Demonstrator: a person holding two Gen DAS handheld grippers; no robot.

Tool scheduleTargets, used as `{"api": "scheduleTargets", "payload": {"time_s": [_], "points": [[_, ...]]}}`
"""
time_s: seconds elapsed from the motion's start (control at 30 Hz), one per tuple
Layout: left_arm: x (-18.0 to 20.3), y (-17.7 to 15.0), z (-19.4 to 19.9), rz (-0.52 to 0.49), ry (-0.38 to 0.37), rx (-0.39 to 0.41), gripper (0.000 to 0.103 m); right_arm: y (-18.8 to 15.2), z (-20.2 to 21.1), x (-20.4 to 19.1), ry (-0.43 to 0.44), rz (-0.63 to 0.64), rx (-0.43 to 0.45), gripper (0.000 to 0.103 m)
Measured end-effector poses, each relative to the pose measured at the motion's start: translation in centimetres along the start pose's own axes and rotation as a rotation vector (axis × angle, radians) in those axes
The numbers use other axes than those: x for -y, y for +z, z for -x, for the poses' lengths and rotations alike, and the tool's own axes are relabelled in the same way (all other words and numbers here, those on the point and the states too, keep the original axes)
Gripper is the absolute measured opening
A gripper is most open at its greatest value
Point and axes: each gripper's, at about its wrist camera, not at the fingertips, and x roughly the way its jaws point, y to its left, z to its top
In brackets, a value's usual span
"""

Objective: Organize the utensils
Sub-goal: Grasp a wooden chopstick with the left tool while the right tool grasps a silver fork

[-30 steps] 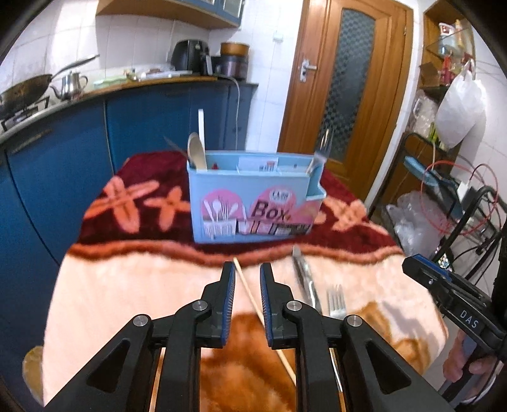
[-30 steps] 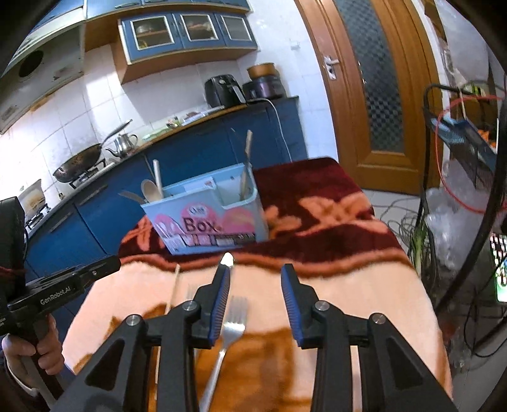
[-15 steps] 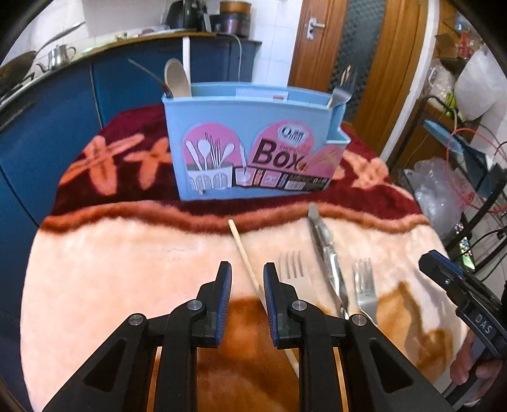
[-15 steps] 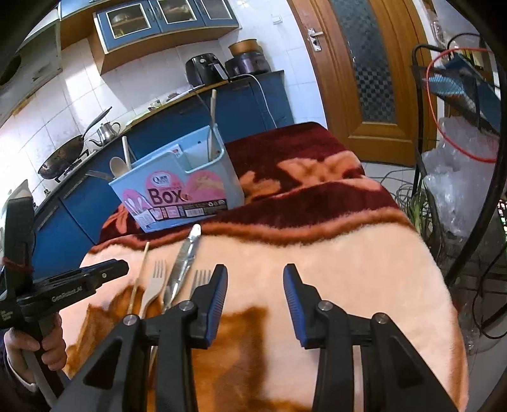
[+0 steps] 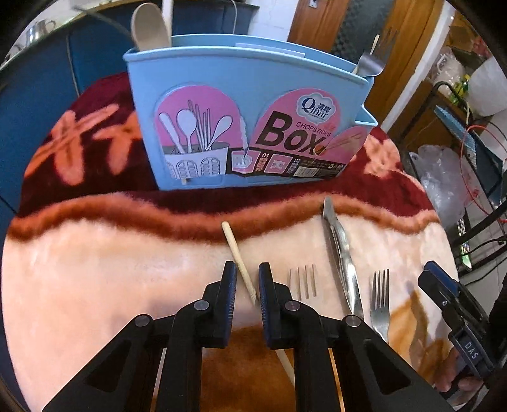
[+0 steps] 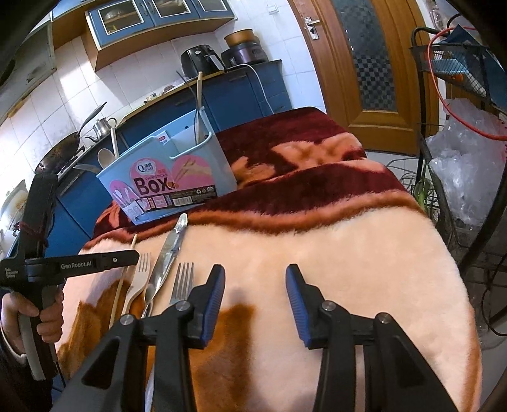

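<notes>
A wooden chopstick [image 5: 236,250] lies on the blanket in front of the blue utensil box [image 5: 247,126]. My left gripper [image 5: 247,280] points down over it with the chopstick between its closing jaws; the pads do not press on it. To its right lie a pale wooden fork [image 5: 302,282], metal tongs [image 5: 340,263] and a metal fork [image 5: 380,294]. My right gripper [image 6: 255,285] hovers over bare blanket right of the metal fork [image 6: 182,282], jaws opening, nothing between them. A wooden spoon [image 5: 150,28] and a fork [image 5: 369,65] stand in the box.
A plush peach and maroon blanket [image 6: 348,253] covers the table. Blue kitchen cabinets [image 6: 247,92] stand behind it and a wooden door [image 6: 364,63] at back right. A wire rack with plastic bags [image 6: 462,158] is close to the table's right edge.
My left gripper came down and forward, tilting toward the blanket until the chopstick lies between its fingers, and its jaws narrowed. My right gripper sank a little and its jaws widened.
</notes>
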Motion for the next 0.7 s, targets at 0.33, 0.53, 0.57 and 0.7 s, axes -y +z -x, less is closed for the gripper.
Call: {"api": "scheduleTargets", "payload": {"time_s": [0.33, 0.53, 0.57, 0.7], "points": [[-0.3, 0.4, -0.1, 0.016, -0.027, 0.014, 0.004, 0.1, -0.3, -0.4, 0.008, 0.004, -0.008, 0.044], [-1.3, -0.8, 2.3, 0.06, -0.082, 0.116, 0.004, 0.0, 0.2, -1.7, 0.022, 0.029, -0.012, 0.044], [-1.5, -1.2, 3.0, 0.066, -0.085, 0.139, 0.004, 0.0, 0.1, -1.9, 0.026, 0.029, -0.015, 0.044], [-2.1, -2.4, 5.5, 0.095, -0.088, 0.241, 0.004, -0.2, -0.1, -2.6, 0.046, 0.032, -0.034, 0.044]]}}
